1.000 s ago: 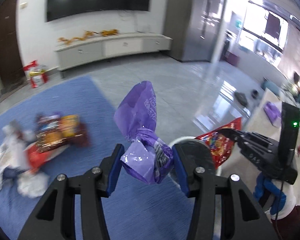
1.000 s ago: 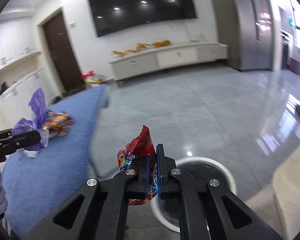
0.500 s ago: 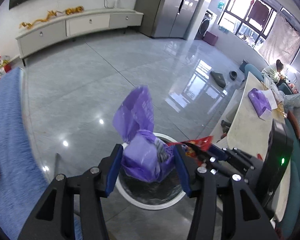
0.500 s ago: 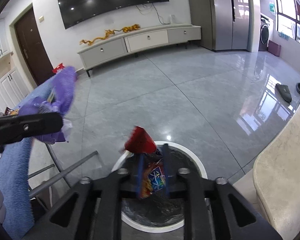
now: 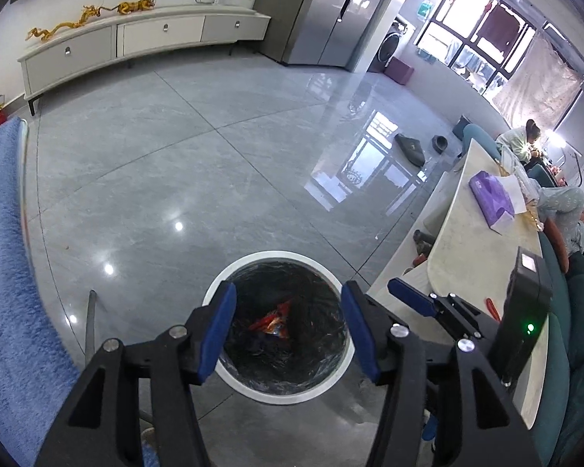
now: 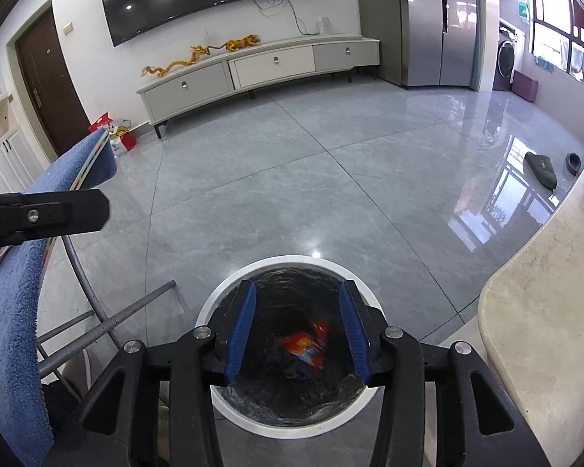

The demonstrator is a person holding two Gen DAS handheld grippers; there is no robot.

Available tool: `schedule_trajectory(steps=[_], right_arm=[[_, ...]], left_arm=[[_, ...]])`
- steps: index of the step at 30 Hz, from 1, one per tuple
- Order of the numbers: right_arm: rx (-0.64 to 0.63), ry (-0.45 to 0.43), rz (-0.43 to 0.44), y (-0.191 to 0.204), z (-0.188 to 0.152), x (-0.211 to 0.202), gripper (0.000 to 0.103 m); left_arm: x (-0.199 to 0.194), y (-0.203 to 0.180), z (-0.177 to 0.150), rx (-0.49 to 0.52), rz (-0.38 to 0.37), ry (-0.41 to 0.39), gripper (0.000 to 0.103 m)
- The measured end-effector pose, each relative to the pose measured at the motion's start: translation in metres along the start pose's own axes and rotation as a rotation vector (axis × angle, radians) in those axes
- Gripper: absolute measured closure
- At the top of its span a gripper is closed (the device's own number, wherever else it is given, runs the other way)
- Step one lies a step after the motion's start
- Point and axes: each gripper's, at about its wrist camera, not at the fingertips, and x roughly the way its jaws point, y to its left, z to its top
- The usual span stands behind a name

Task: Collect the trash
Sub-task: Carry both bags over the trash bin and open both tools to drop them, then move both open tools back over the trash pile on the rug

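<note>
Tongs wide apart, empty

Grey tiled floor, bin, slippers

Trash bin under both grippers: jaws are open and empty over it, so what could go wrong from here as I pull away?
1. The right gripper and left gripper hang close together over the bin; they could knock each other while swinging away.
2. The metal table legs and blue cloth edge sit just left of the bin, so a low swing back might snag.
3. The red wrapper looks blurred, so where it settles is uncertain.
</note>
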Motion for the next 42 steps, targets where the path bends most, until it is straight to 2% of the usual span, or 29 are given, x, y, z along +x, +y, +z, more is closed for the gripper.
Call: schedule_trajectory(steps=[4, 10, 19, 25, 32, 37, 41, 42], right_arm=[[-0.008, -0.015, -0.001, 0.006, 0.001, -0.011, 0.058], [-0.043, -0.080, 0.026, 0.030, 0.012, -0.044, 0.056], [-0.128, -0.186, 0.104, 0.090, 0.026, -0.097, 0.052], [-0.210, -0.243, 0.162, 0.142, 0.032, -0.129, 0.048], [-0.305, -0.276, 0.231, 0.205, 0.033, -0.157, 0.039], [-0.397, -0.268, 0.301, 0.258, 0.030, -0.160, 0.033], [-0.473, -0.235, 0.402, 0.301, 0.029, -0.151, 0.029], [-0.488, -0.227, 0.424, 0.309, 0.027, -0.148, 0.025]], left_arm=[[-0.026, 0.000, -0.006, 0.022, 0.035, -0.061, 0.049], [-0.085, 0.019, -0.022, 0.010, 0.090, -0.184, 0.049], [-0.169, 0.056, -0.055, -0.023, 0.162, -0.269, 0.048], [-0.234, 0.098, -0.094, -0.068, 0.236, -0.358, 0.045], [-0.297, 0.154, -0.144, -0.149, 0.312, -0.421, 0.043], [-0.332, 0.203, -0.185, -0.239, 0.386, -0.442, 0.042], [-0.353, 0.237, -0.214, -0.313, 0.454, -0.449, 0.041], [-0.357, 0.245, -0.221, -0.330, 0.465, -0.447, 0.041]])
